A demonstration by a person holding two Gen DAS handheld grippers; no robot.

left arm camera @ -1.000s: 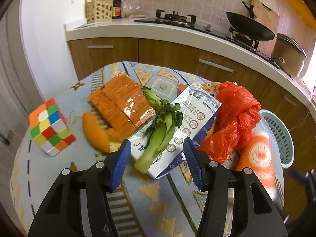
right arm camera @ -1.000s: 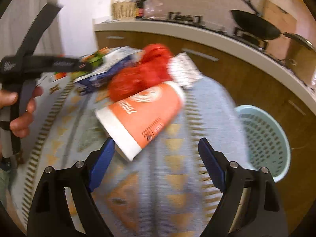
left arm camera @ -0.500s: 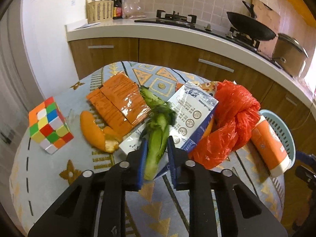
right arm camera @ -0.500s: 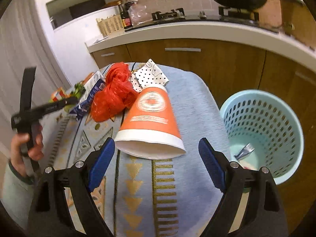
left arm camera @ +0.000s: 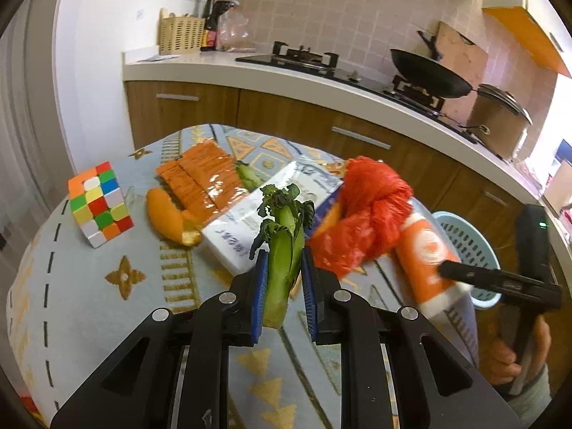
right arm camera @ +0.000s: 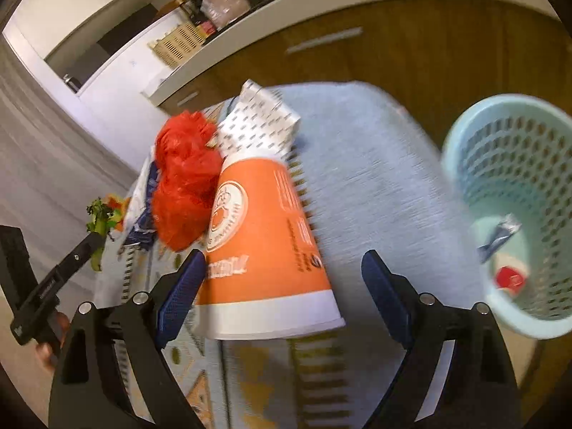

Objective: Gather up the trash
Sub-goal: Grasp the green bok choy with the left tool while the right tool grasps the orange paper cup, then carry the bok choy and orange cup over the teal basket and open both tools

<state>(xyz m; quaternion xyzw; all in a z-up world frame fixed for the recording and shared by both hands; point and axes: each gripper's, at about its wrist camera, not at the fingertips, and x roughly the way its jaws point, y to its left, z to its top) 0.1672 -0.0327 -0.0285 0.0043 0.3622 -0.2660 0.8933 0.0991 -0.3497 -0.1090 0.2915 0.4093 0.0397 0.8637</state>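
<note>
On the orange paper cup (right arm camera: 264, 246) we see a round white logo and white lettering, too blurred to read; it lies on its side on the patterned surface (right arm camera: 357, 164), rim toward us, between the wide-open fingers of our right claw (right arm camera: 282, 286). Our left claw (left arm camera: 284, 279) pinches a green vegetable stalk (left arm camera: 284, 250), upright, leaves up, above the surface. The blue basket (right arm camera: 461, 132) stands beside the surface, to the right.

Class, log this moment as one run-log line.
left gripper: shut on bok choy stalk | right gripper: open around orange paper cup | basket: beside table
</note>
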